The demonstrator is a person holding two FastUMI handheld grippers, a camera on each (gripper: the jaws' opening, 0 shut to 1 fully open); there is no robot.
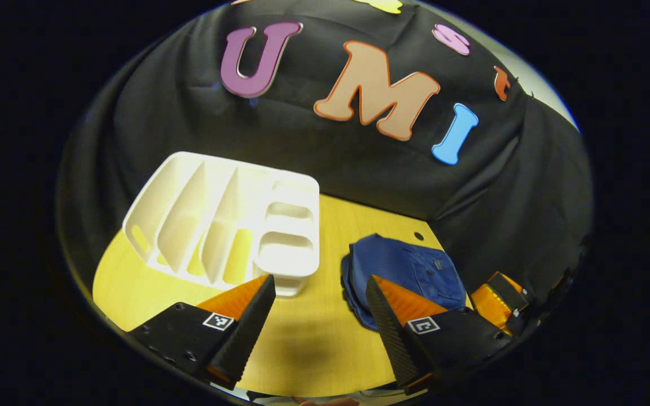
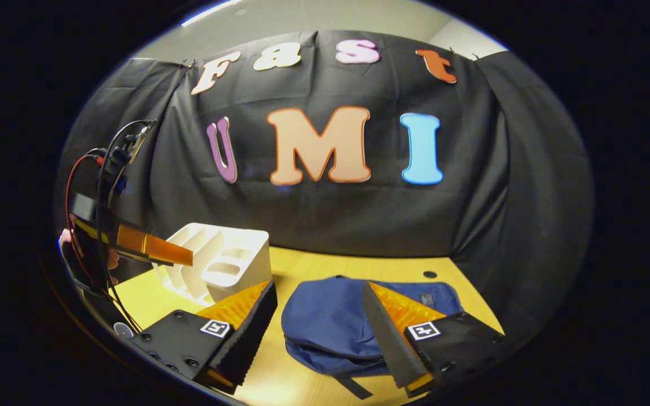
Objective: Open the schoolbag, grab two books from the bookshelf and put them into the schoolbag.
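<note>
Lying flat on the yellow wooden table [image 2: 325, 265], the blue schoolbag [image 2: 325, 327] sits right of the white bookshelf [image 2: 218, 268], the two apart, its slots holding no books. Black cloth [image 2: 471, 214] backs the table; a pale ceiling [image 2: 313, 17] shows above. The left gripper [image 1: 319, 316] and right gripper [image 2: 319, 324] both hover above the surface with jaws spread — nothing between them.

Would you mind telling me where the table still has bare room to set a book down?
The widest bare patch of the yellow table lies between the white bookshelf and the blue schoolbag, running to the near edge. A narrower strip runs behind the schoolbag toward the cloth wall. The far left is crowded by the bookshelf.
</note>
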